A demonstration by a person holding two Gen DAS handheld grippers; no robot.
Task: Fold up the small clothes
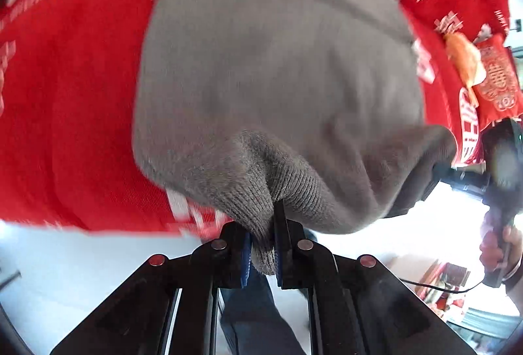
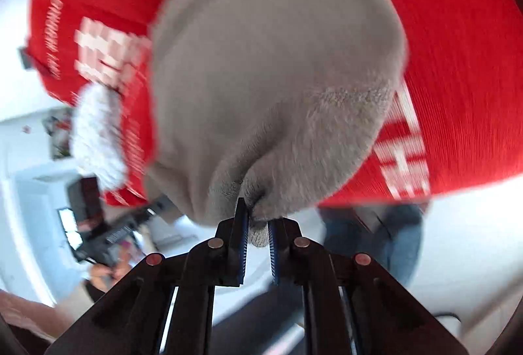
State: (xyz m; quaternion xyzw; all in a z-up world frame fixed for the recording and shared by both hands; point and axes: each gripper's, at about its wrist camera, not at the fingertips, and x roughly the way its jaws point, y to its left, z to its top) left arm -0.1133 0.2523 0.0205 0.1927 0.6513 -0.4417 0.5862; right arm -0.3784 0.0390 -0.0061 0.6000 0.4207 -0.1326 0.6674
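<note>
Left gripper [image 1: 263,248] and right gripper [image 2: 258,234] each pinch the grey knit garment [image 1: 278,87], lifted above the red cloth [image 1: 81,93].

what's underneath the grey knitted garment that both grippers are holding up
A red cloth with white print lies beneath the grey knitted garment, showing on both sides. The left gripper and right gripper pinch its near edge. Whatever lies directly under its middle is covered.
</note>
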